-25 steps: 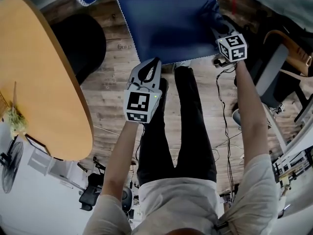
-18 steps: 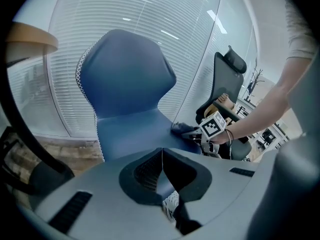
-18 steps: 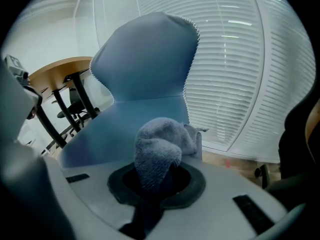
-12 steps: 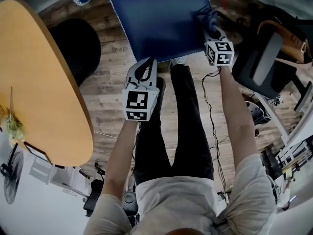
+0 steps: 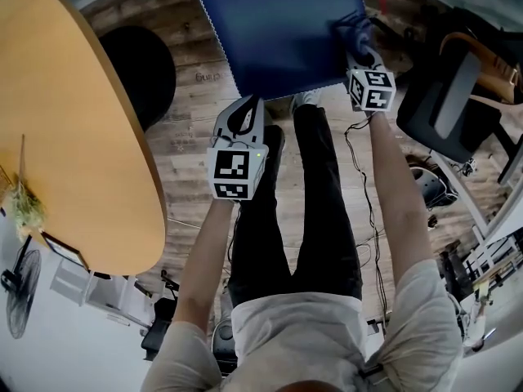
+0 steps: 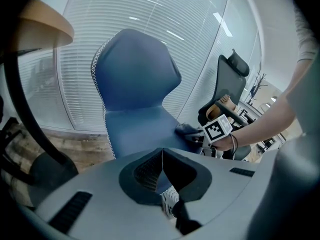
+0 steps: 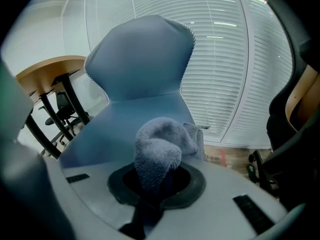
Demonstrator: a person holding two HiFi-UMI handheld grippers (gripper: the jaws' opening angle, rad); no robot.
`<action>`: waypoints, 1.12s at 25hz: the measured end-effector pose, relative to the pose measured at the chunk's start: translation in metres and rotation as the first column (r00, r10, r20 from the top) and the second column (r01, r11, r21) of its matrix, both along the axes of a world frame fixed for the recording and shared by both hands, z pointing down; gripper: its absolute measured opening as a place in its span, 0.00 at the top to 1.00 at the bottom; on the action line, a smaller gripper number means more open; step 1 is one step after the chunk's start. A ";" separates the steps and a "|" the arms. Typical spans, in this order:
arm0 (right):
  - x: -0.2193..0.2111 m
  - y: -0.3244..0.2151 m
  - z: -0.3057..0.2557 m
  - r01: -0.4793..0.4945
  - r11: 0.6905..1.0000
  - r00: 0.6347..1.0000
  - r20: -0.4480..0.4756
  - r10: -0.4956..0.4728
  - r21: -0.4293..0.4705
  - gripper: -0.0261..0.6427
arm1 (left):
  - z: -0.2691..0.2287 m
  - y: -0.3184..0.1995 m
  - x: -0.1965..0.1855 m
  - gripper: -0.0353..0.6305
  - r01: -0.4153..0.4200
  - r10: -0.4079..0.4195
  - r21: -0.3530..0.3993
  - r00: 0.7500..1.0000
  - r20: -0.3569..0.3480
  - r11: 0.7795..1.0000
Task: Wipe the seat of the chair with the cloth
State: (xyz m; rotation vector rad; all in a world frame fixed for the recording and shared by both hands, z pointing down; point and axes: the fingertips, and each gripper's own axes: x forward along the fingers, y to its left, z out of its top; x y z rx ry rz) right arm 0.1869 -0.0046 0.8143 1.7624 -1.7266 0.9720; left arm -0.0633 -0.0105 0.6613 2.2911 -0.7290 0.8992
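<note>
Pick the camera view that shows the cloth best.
Right gripper view: the cloth fills its centre, bunched in the right gripper. Head view shows a small dark bunch; left gripper view, a distant lump.

Counts: one blue chair [image 5: 278, 31], one cloth [image 7: 157, 151]. Two tools: left tool [image 6: 161, 166] and right tool [image 7: 155, 181]. One wooden desk [image 5: 65, 137]. One black office chair [image 5: 445, 109] at the right, and one dark round seat [image 5: 143, 72] beside the desk. One fan [image 5: 20, 288] at the lower left. One person [image 5: 294, 333], with two arms and two legs in view.
</note>
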 end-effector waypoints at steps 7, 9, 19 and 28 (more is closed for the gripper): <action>-0.026 0.004 -0.001 -0.018 1.000 1.000 0.021 0.018 -0.002 0.89 | -0.001 0.003 -0.012 0.91 0.009 -0.009 -0.002 1.000 0.000 1.000; -0.038 0.005 -0.001 -0.008 1.000 1.000 0.026 0.008 -0.003 0.89 | 0.000 0.006 -0.016 0.91 0.005 -0.005 -0.005 1.000 0.001 1.000; -0.084 0.007 -0.005 -0.052 0.999 0.998 0.042 0.051 0.015 0.89 | 0.001 0.019 -0.035 0.91 0.004 -0.004 -0.013 1.000 0.006 1.000; -0.120 0.005 -0.007 -0.040 0.999 0.997 0.064 0.040 0.002 0.89 | 0.007 0.030 -0.053 0.91 0.037 -0.036 -0.029 0.999 0.016 0.999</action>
